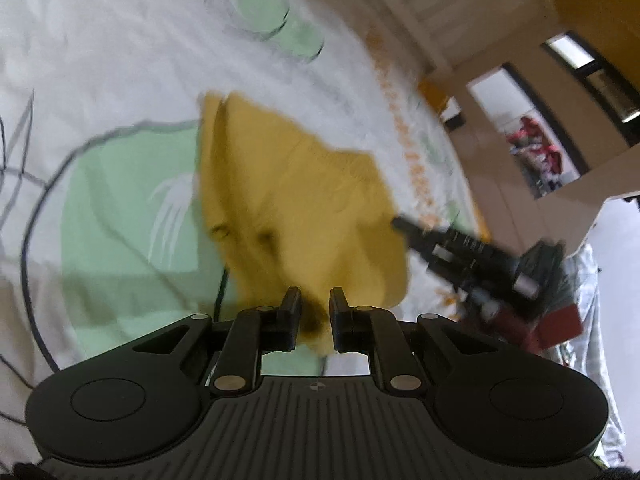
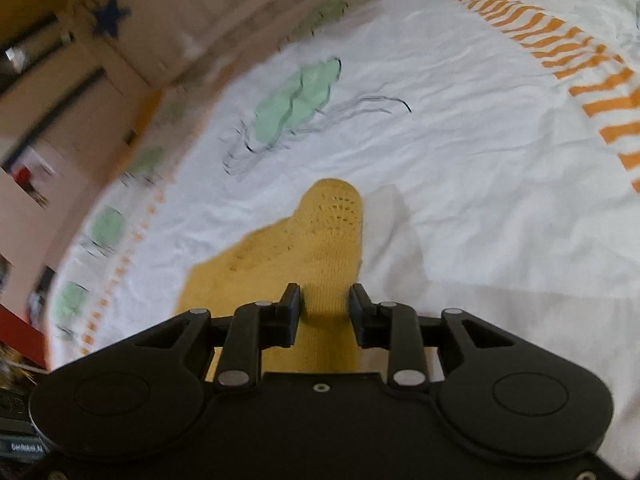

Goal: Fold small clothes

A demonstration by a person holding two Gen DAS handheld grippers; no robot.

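Note:
A yellow knitted garment (image 1: 296, 184) lies partly lifted over a white printed bed sheet (image 1: 100, 40). My left gripper (image 1: 315, 312) is shut on its near edge, the fabric bunched between the two pads. In the left wrist view my right gripper (image 1: 400, 224) comes in from the right, its tip at the garment's right edge. In the right wrist view a narrow knitted part of the garment (image 2: 320, 240) stretches forward on the sheet (image 2: 460, 160) and runs back between the right gripper (image 2: 325, 312) jaws. They stand apart around it, and I see no pinch.
The sheet carries green blobs (image 2: 296, 100) with dark line drawings and an orange striped band (image 2: 560, 40). Beyond the bed's edge stand pale wooden furniture (image 2: 120, 40) and a shelf opening with red items (image 1: 536, 148). The view is motion-blurred.

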